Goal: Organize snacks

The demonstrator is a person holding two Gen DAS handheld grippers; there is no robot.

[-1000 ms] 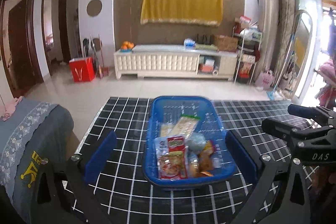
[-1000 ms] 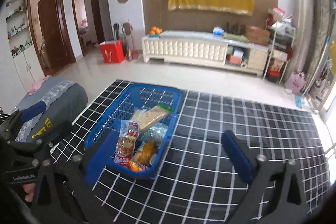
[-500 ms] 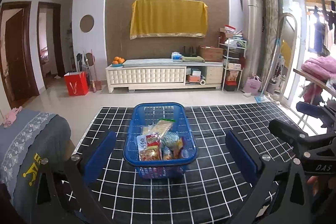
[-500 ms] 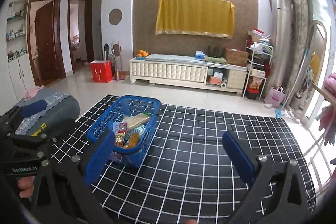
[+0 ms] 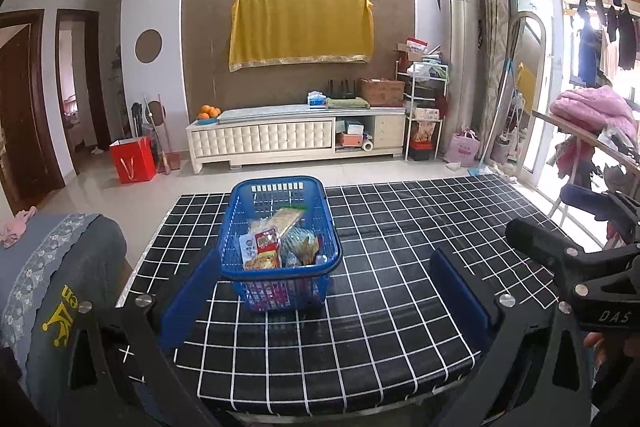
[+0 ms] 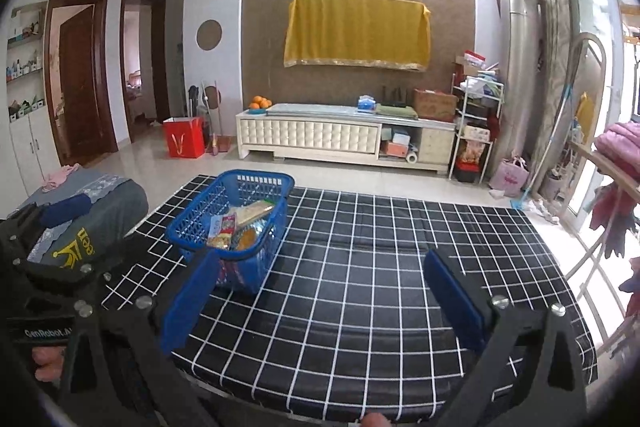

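Note:
A blue plastic basket stands on the black table with white grid lines, left of its middle. Several snack packets lie inside it, red, yellow and silver ones among them. My left gripper is open, held back near the table's front edge, the basket ahead between its blue pads. My right gripper is open and empty too, to the right of the basket, whose snack packets show over the rim. The other gripper's black body shows at each view's side.
A grey cushioned seat with a yellow emblem sits left of the table. Beyond the table lie a tiled floor, a white TV cabinet, a red bag and a rack with clothes at right. A hand holds the left gripper.
Both grippers have pulled back and risen away from the basket, which now looks smaller and farther. The basket has stayed in place on the table. Both stay open.

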